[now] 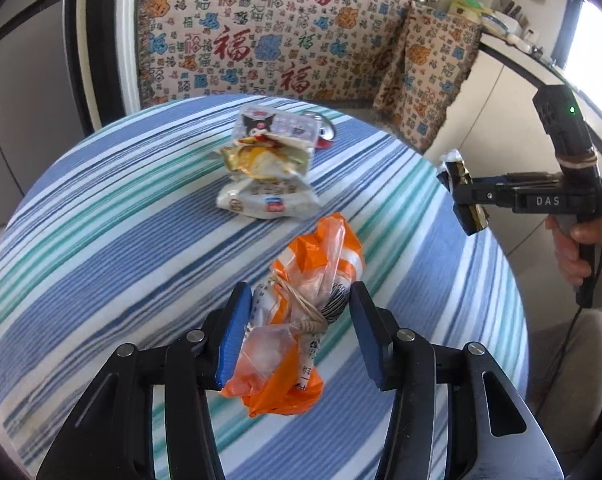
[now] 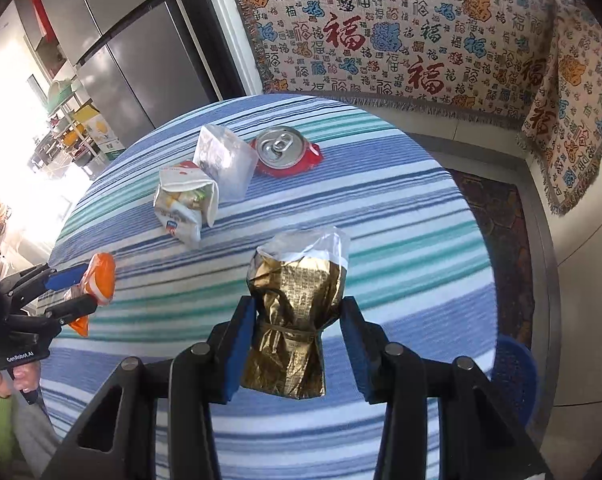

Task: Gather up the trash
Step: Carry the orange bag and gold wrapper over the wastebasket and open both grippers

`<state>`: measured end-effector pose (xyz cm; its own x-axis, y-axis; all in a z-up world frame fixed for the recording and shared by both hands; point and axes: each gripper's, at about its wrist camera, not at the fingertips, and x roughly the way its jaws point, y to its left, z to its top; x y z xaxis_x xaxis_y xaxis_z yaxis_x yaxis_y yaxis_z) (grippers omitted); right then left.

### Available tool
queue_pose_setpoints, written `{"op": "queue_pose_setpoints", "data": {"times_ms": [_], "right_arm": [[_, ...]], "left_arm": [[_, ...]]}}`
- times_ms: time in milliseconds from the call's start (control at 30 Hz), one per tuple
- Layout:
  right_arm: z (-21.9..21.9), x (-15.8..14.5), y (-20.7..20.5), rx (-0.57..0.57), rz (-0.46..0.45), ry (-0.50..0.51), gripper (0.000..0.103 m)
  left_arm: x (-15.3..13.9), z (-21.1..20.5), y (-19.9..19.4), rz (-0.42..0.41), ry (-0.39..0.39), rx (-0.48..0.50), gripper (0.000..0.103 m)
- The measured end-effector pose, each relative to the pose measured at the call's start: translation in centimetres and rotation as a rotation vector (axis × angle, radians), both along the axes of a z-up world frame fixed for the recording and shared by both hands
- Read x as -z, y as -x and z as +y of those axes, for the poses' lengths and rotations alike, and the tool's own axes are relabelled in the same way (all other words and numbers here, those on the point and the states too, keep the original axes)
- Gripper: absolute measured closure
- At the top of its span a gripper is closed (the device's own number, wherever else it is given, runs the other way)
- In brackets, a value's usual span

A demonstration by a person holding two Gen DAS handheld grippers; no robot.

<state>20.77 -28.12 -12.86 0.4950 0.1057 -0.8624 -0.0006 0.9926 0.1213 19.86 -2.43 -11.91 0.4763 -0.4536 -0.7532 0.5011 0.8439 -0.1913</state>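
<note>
My left gripper (image 1: 299,306) is shut on an orange plastic bag bundle (image 1: 301,320) tied with string, held above the striped table (image 1: 101,240). It also shows in the right wrist view (image 2: 97,276). My right gripper (image 2: 297,314) is shut on a gold foil wrapper (image 2: 293,312) tied with a rubber band, held above the table's right side; it shows in the left wrist view (image 1: 461,196). On the table lie a white snack bag (image 2: 185,204), a clear silver packet (image 2: 225,160) and a crushed red can (image 2: 285,152).
A patterned blanket (image 2: 401,40) covers the bench behind the table. A blue stool (image 2: 517,376) stands low at the right by the table edge. A grey fridge (image 2: 121,40) stands at the back left.
</note>
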Motion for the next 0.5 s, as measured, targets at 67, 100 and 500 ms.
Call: {"op": "queue_pose_setpoints", "data": {"times_ms": [67,100,500], "right_arm": [[-2.6,-0.8,2.2,0.031,-0.007,0.014,0.059],[-4.0,-1.1,3.1,0.05,-0.008,0.024,0.059],[-20.0,1.4,11.0,0.313,0.068,0.132,0.059]], "left_arm": [[-0.8,-2.2,1.2,-0.005,0.011,0.029,0.052],[-1.2,-3.4,1.6,-0.007,0.018,0.047,0.052],[-2.8,-22.4,6.9,0.044,0.117,0.281,0.052]]}}
